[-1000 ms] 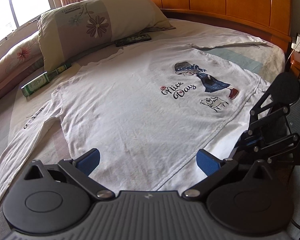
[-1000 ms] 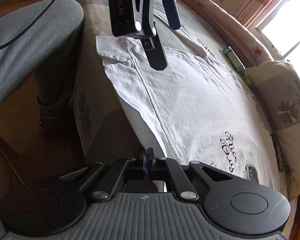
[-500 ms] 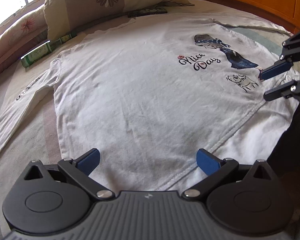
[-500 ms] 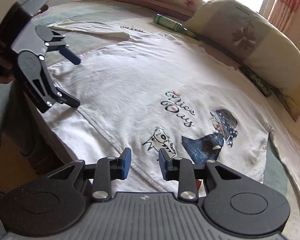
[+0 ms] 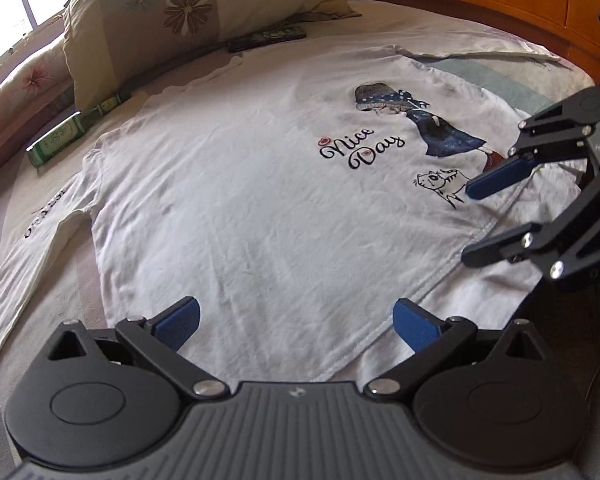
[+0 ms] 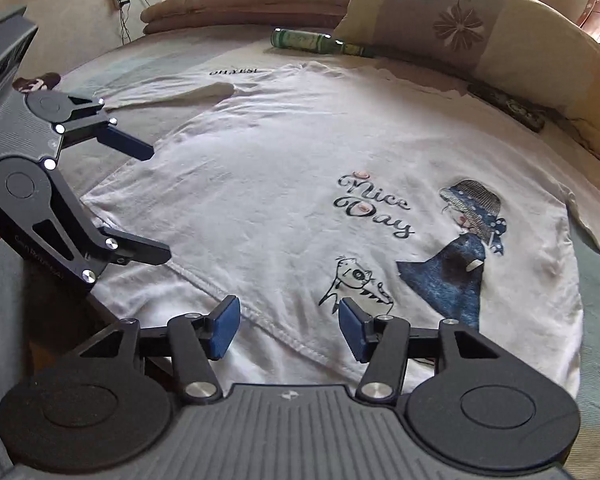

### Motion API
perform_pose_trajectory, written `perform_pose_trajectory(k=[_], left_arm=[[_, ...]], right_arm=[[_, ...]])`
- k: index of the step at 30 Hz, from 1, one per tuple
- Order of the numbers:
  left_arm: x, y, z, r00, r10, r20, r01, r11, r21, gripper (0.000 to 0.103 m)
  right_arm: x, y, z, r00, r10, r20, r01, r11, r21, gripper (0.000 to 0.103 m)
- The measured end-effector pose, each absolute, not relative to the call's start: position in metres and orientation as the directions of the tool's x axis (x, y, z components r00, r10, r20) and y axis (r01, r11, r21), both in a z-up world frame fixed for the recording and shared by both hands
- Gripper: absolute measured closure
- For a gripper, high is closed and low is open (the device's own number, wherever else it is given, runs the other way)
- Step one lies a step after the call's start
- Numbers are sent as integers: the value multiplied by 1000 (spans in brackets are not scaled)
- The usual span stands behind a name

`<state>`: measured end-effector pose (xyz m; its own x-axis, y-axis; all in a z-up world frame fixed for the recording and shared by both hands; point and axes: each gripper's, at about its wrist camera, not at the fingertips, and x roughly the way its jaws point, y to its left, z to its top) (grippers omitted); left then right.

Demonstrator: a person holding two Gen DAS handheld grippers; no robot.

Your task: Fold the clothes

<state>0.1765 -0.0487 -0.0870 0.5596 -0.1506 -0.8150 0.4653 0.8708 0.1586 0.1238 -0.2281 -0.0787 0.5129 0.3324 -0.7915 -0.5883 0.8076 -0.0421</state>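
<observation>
Both tools hang over the hem of the shirt (image 5: 260, 208), jaws apart and gripping nothing: the left gripper (image 5: 296, 322) over the hem's left stretch, the right gripper (image 6: 288, 326) over its right stretch, just short of the cat print (image 6: 354, 284). The shirt lies spread flat, print up, on the bed (image 5: 500, 80); its long axis runs away from both tools toward the pillow (image 5: 188, 12). Each is about equally near the hem. I count one shirt, two sleeves stretched out sideways, one pillow and one green bottle (image 6: 312, 42) by the pillow.

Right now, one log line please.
shirt flat on bed | left gripper open | right gripper open | unfolded
</observation>
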Motion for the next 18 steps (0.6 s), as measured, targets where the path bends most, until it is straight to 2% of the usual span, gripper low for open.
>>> perform_pose_trajectory(k=[3, 4, 5, 9, 12, 14, 18], left_arm=[[159, -38, -101, 540, -150, -828, 421, 900, 112, 1], [153, -31, -105, 513, -168, -842, 407, 911, 66, 1], [147, -27, -106, 498, -176, -849, 409, 911, 51, 0], [140, -36, -88, 562, -151, -813, 464, 871, 158, 1], [157, -50, -70, 632, -182, -753, 474, 860, 190, 1], [173, -53, -75, 628, -184, -756, 447, 881, 157, 1], [185, -46, -101, 579, -164, -798, 385, 918, 91, 0]], right_arm=[[112, -224, -87, 514, 301, -803, -597, 798, -83, 23], [108, -222, -89, 515, 291, -807, -600, 794, -97, 20], [104, -221, -92, 515, 280, -810, -603, 790, -111, 20], [118, -231, -85, 573, 266, -775, -542, 832, -115, 20], [141, -245, -72, 637, 260, -725, -463, 882, -91, 6], [158, -257, -69, 660, 247, -709, -403, 914, -57, 6], [167, -303, -93, 630, 208, -748, -271, 962, 39, 6]])
